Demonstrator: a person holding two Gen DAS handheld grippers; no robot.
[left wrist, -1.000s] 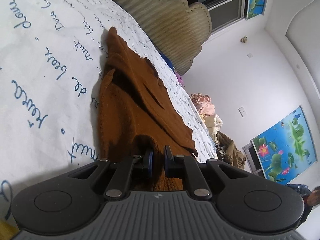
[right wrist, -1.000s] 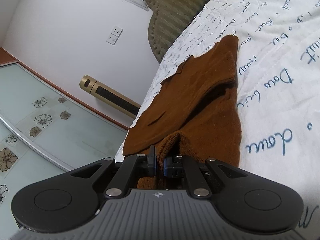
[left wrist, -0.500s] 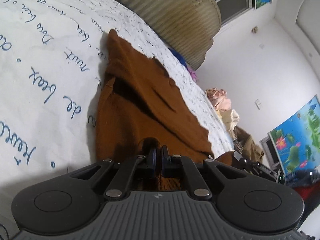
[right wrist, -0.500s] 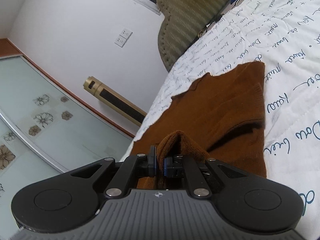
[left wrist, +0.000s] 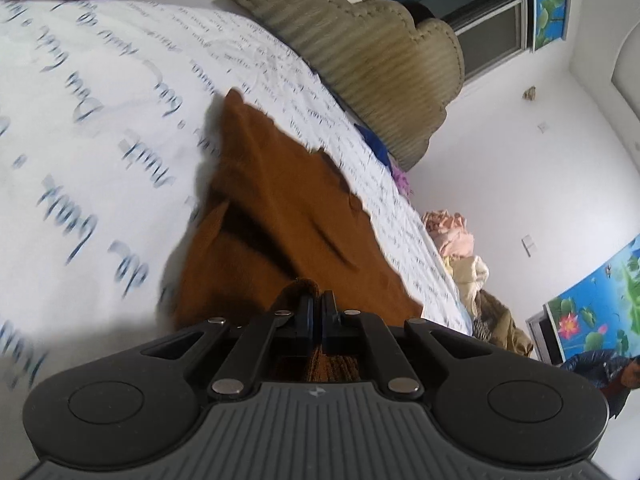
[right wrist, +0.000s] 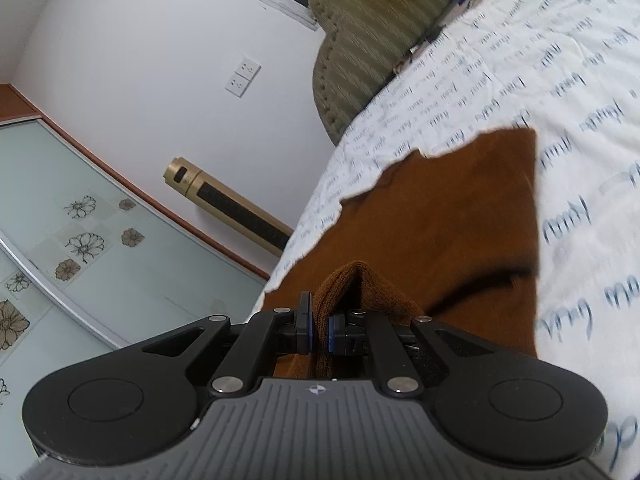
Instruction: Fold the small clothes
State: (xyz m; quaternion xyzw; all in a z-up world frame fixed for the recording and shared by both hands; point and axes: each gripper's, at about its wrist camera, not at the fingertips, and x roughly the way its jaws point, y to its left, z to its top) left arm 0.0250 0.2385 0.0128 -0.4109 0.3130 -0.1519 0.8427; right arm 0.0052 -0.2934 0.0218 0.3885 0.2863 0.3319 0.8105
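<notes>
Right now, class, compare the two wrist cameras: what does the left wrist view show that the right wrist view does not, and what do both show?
Only the left wrist view shows the window, the lotus pictures and the heap of clothes beyond the bed. Only the right wrist view shows the wall sockets, the gold cylinder and the flowered glass door. Both show the brown garment on the lettered bedsheet, the padded headboard, and a gripper shut on a fold of that garment: the left gripper and the right gripper.

Black linkage fingers (right wrist: 308,322) with blue pads; silver pivot screws; ribbed grey housing, seemingly plastic.
</notes>
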